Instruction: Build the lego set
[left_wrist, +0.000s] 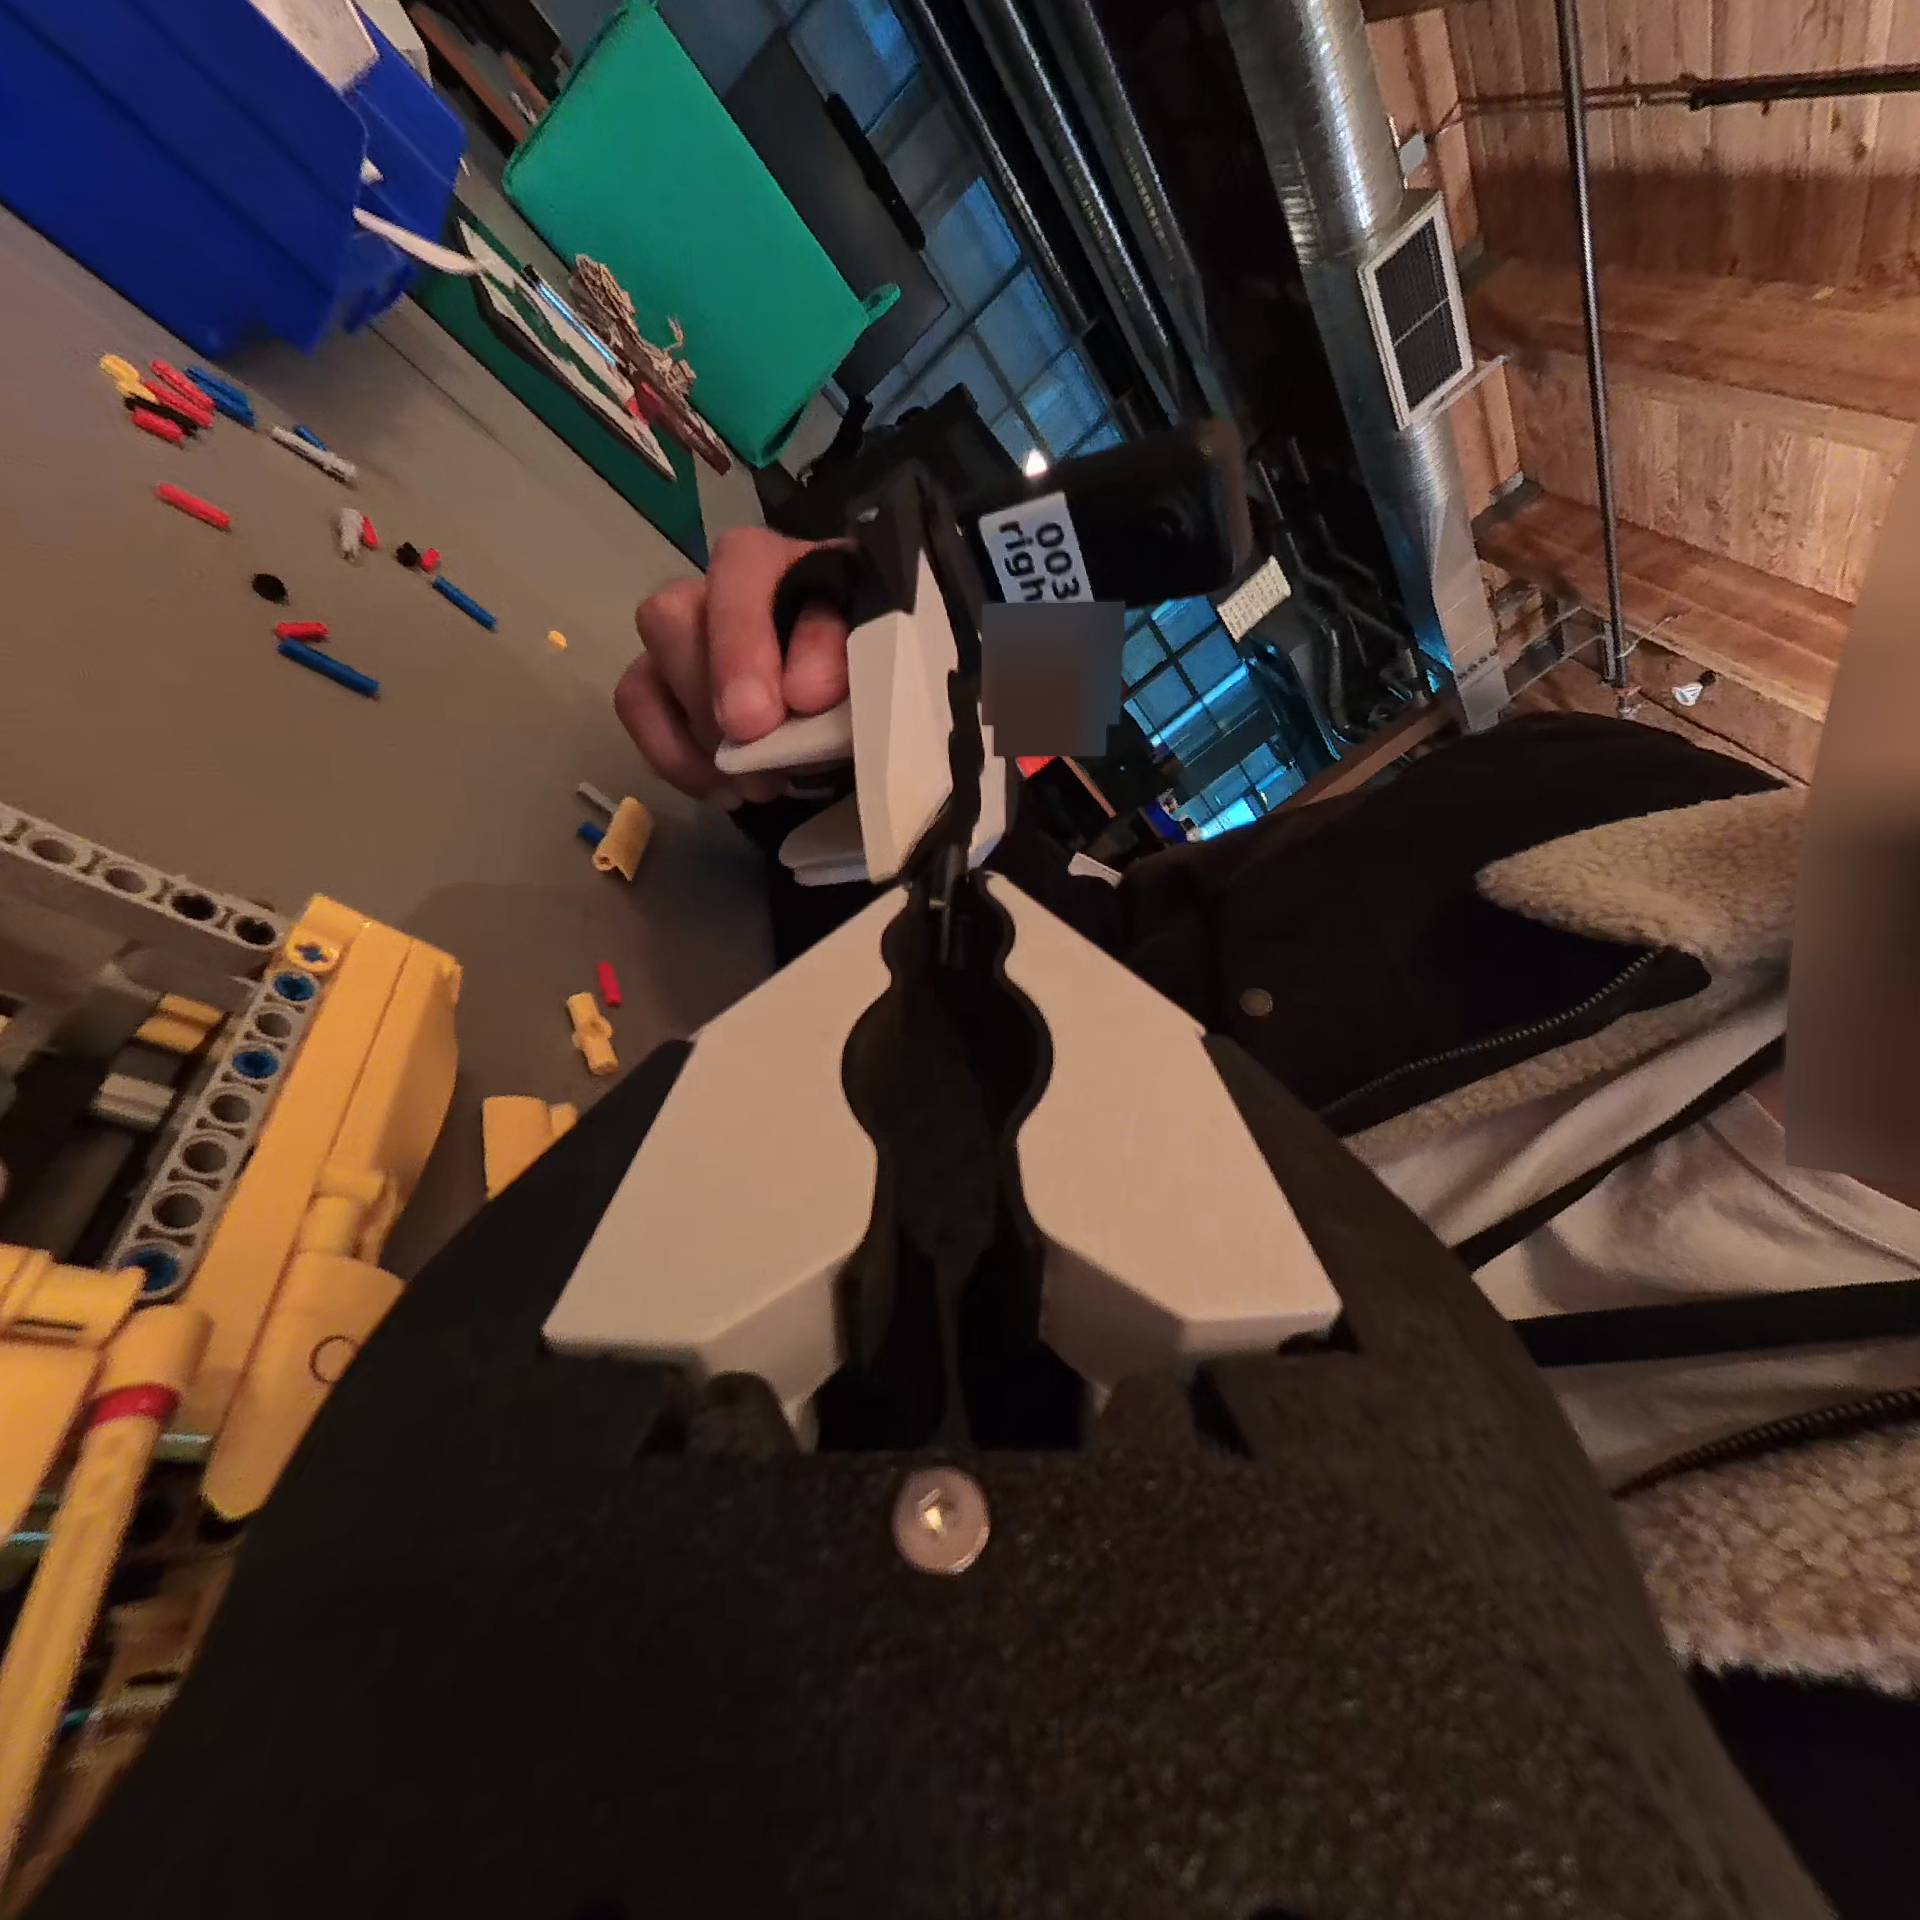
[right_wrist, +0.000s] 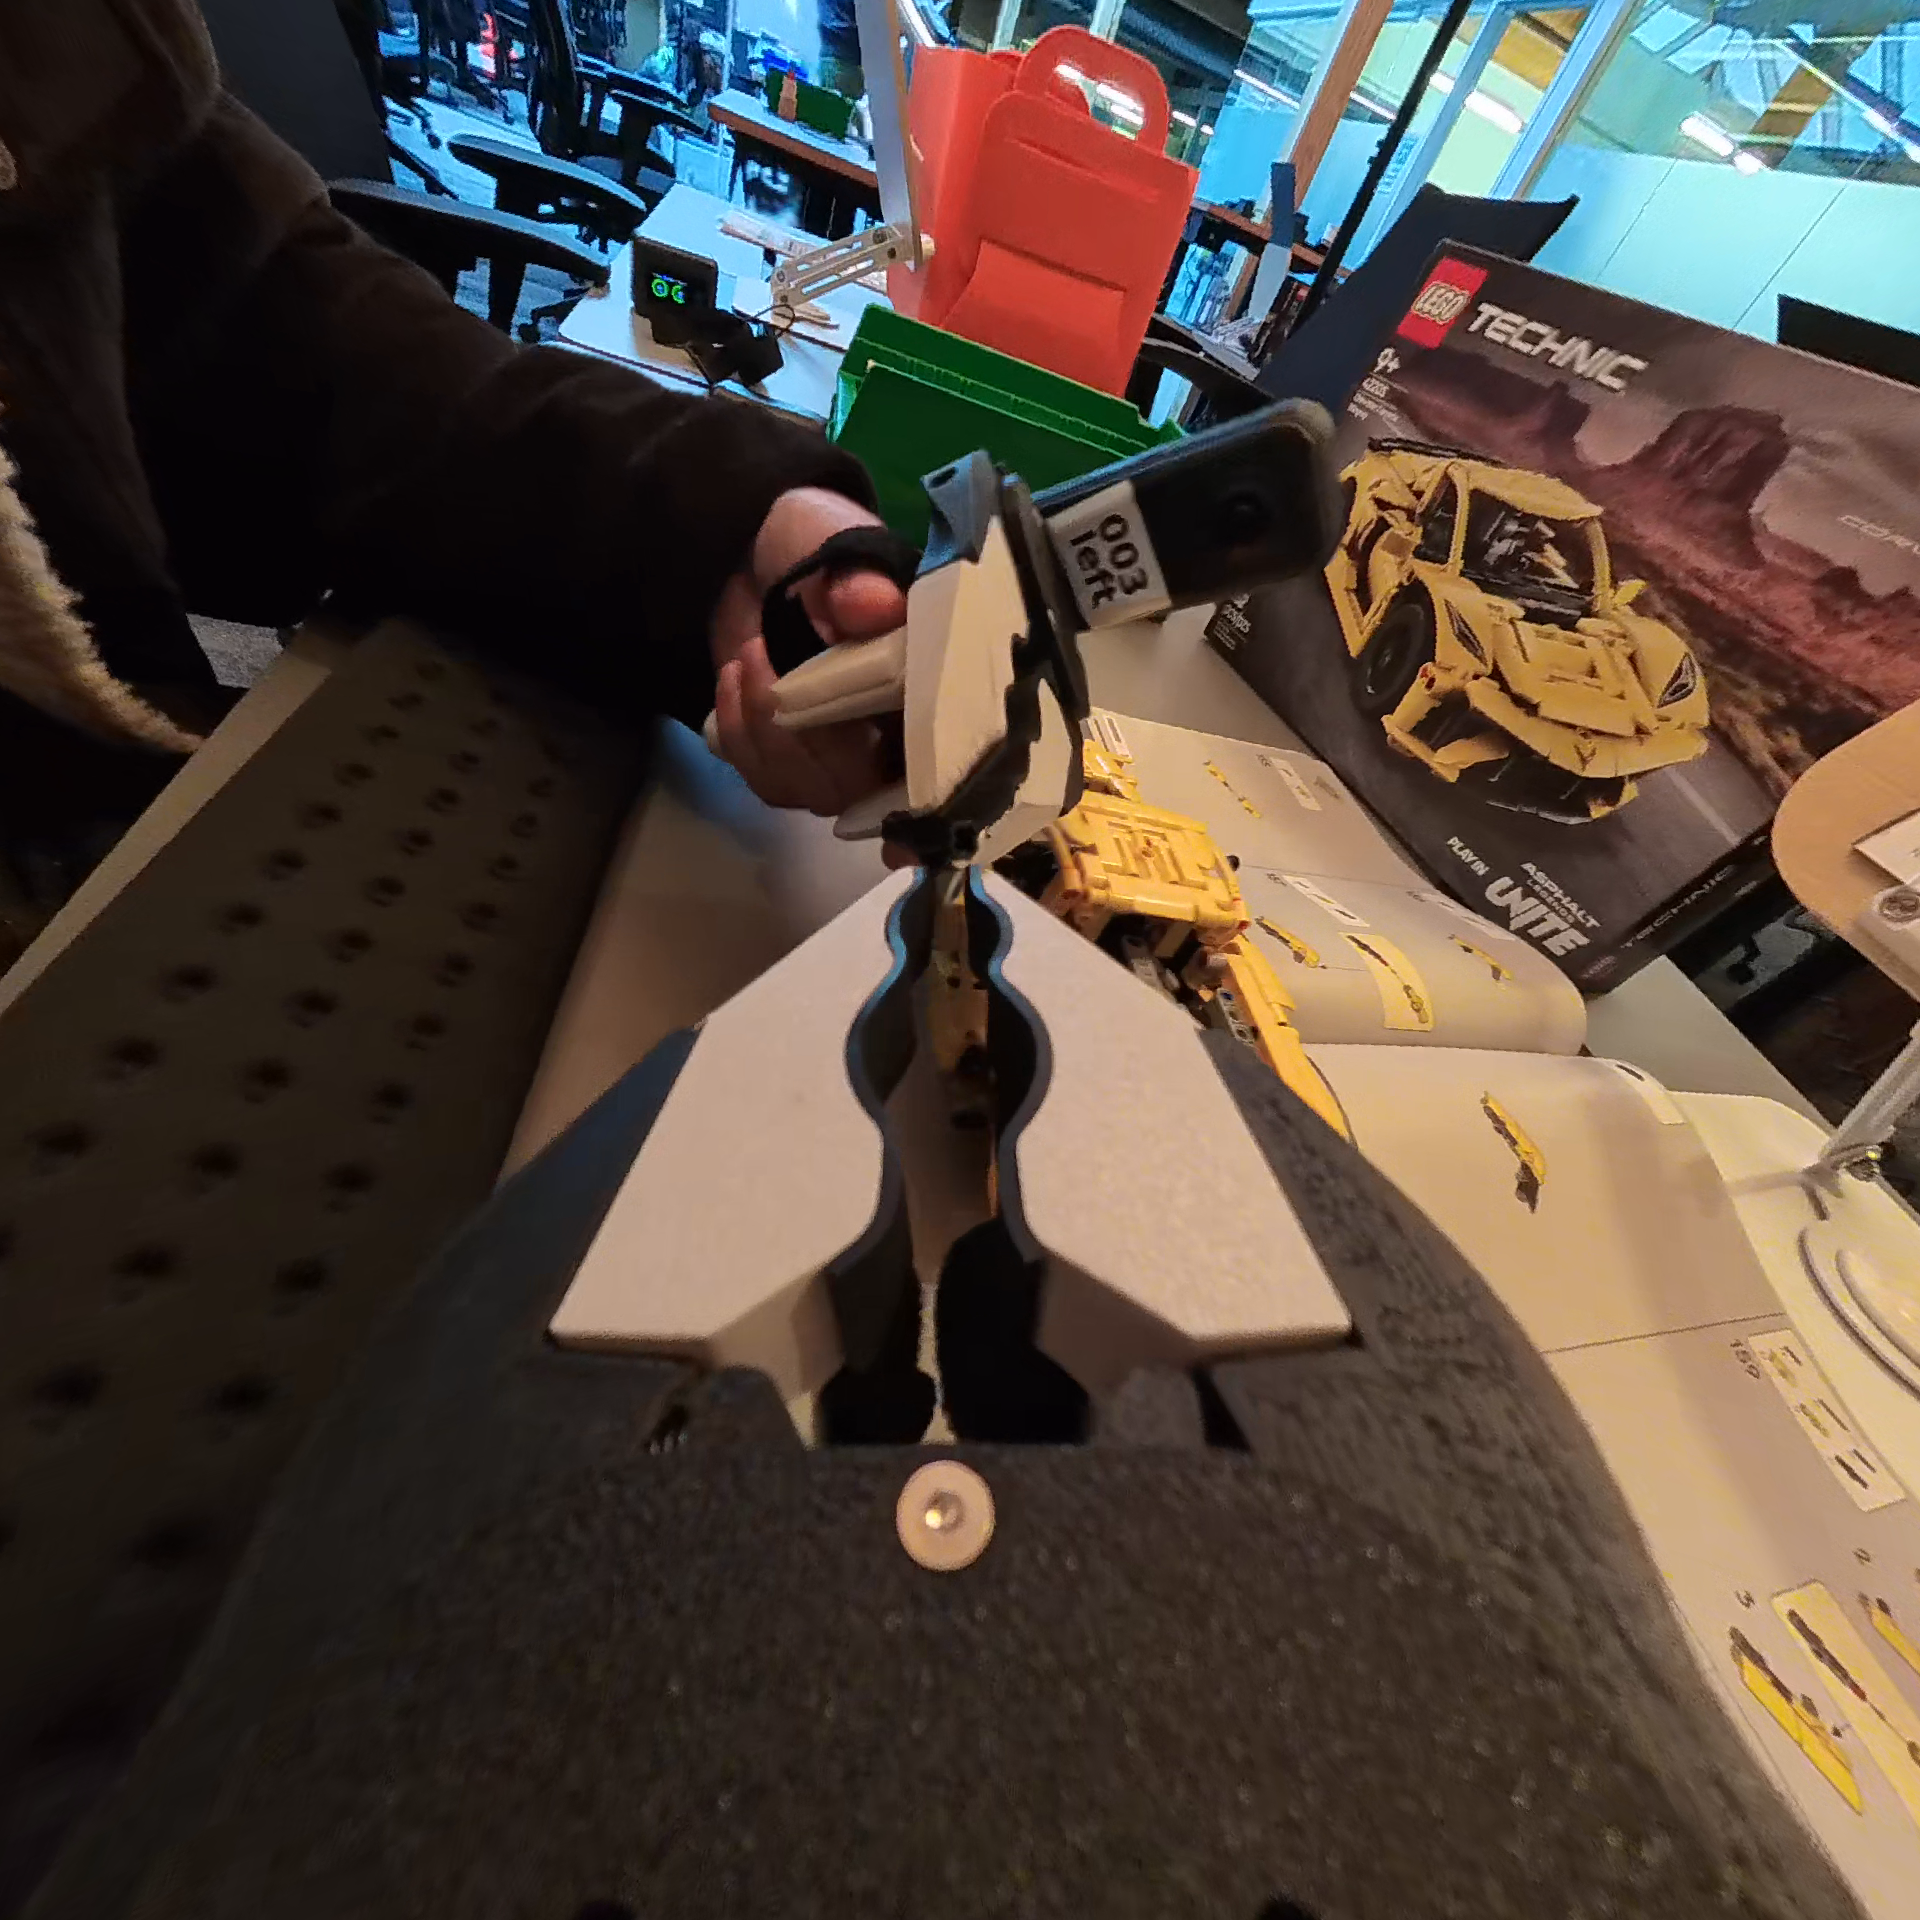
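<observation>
My left gripper (left_wrist: 951, 906) and my right gripper (right_wrist: 951, 883) meet tip to tip in the air above the table. Both are shut on the same small black lego piece (left_wrist: 950, 914), which also shows in the right wrist view (right_wrist: 935, 834). The right gripper (left_wrist: 943, 857) shows ahead in the left wrist view, and the left gripper (right_wrist: 940, 826) shows ahead in the right wrist view. The partly built yellow lego car (left_wrist: 281, 1122) lies on the table below left, and it also shows behind my right fingers (right_wrist: 1143, 894).
Loose red, blue and yellow pins (left_wrist: 177, 400) and yellow connectors (left_wrist: 623, 836) are scattered on the table. Blue bins (left_wrist: 208, 156) and a green bin (left_wrist: 675, 208) stand at the back. The set's box (right_wrist: 1558, 623), an open instruction booklet (right_wrist: 1455, 1143) and a perforated grey board (right_wrist: 260, 987) surround the car. Left and right tips are no more than a few centimetres apart.
</observation>
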